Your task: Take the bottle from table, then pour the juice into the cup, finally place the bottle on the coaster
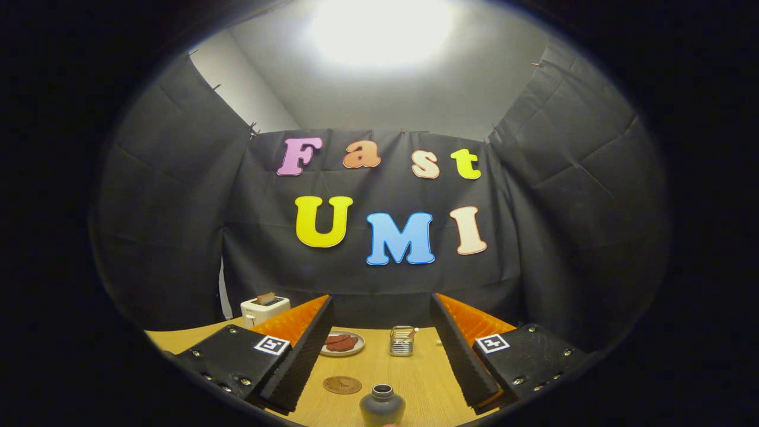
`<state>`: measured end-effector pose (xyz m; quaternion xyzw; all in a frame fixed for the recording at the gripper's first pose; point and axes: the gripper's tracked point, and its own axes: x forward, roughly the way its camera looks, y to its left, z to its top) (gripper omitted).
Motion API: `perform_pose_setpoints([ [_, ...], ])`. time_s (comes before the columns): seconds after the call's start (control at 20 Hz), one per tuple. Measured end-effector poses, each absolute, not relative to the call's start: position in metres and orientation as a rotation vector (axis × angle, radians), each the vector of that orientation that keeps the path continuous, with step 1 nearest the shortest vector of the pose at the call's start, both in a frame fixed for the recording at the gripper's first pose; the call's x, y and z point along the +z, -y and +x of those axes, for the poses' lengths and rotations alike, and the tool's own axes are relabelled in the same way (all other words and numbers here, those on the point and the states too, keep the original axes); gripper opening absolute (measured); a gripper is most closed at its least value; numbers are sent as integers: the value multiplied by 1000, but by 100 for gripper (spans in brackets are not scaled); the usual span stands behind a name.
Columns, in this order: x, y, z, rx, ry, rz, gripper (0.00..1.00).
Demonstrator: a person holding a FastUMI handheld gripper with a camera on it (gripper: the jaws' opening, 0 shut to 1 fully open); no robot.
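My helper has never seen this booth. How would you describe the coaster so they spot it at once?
On the wooden table, look between the open gripper's fingers. The coaster lies flat beside the dark bottle, nearer than the plate. It is the only thin brown disc, bare on top.

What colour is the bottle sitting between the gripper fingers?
Dark grey, with a black rim; the bottle shows best in the gripper view.

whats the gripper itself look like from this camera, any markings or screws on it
The gripper shows as two long fingers with finely ribbed inner faces, spread wide apart. Behind each sits a flat dark plate dotted with small shiny screws, and each plate carries a square black-and-white marker tag near the finger. No cable is visible.
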<state>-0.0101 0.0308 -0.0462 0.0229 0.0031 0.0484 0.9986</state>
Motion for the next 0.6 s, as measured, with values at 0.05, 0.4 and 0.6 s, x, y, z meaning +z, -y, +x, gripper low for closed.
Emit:
perform_pose_setpoints([
  [0.05,-56,-33,-10,102,-22,49,98],
  [0.4,-121,-35,-8,109,-156,62,98],
  [0.6,-156,-33,-10,109,-231,53,99],
])
